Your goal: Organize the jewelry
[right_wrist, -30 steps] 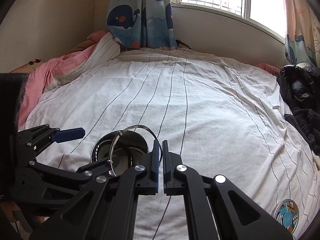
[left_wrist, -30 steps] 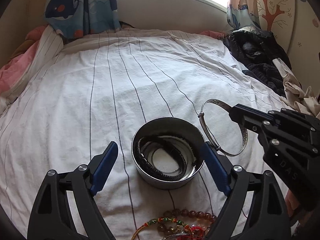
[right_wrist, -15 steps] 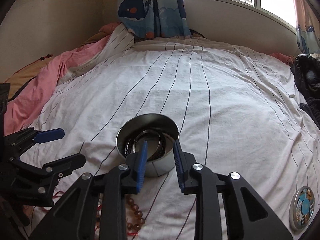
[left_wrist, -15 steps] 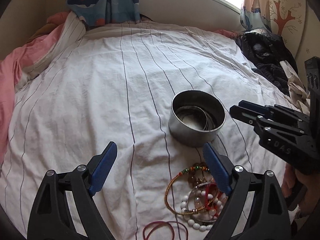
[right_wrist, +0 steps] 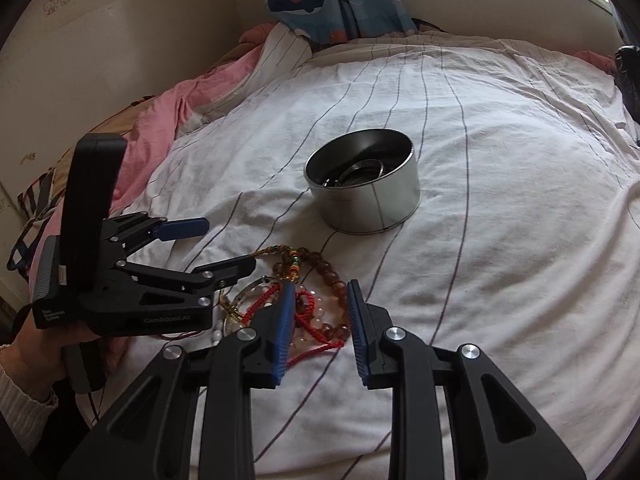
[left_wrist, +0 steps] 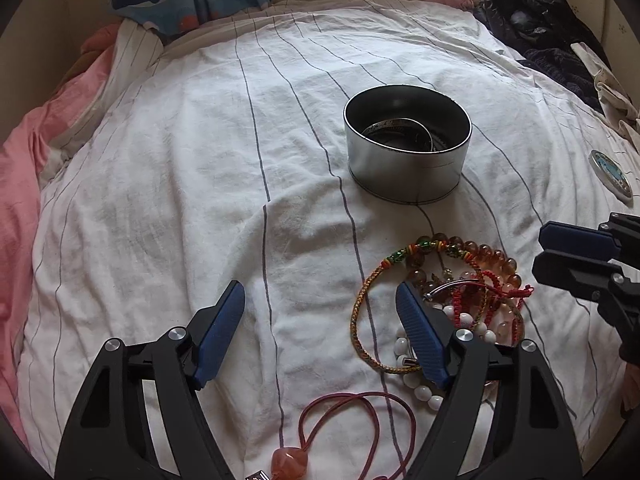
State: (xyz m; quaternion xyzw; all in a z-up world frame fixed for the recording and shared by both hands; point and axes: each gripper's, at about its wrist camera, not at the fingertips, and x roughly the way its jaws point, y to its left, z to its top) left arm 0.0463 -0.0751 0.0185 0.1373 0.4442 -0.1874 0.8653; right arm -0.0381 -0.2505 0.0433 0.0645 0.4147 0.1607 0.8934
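Note:
A round metal tin stands on the striped sheet, and a silver bangle lies inside it over dark bands. Nearer to me is a pile of jewelry: an amber bead bracelet, a gold braided cord, red string and white beads. My left gripper is open and its jaws are closing, with only sheet between them. The pile lies just past its right finger. My right gripper hovers over the pile, its jaws a little apart and holding nothing.
A red cord with a pink stone lies at the near edge. A round pictured lid rests at the right, with dark clothes beyond it. A pink blanket lines the left side. A hand holds the left gripper.
The right gripper, shut on the silver bangle above the tin a second ago, let it go, and the bangle now lies in the tin. Both grippers drew back and down to the jewelry pile.

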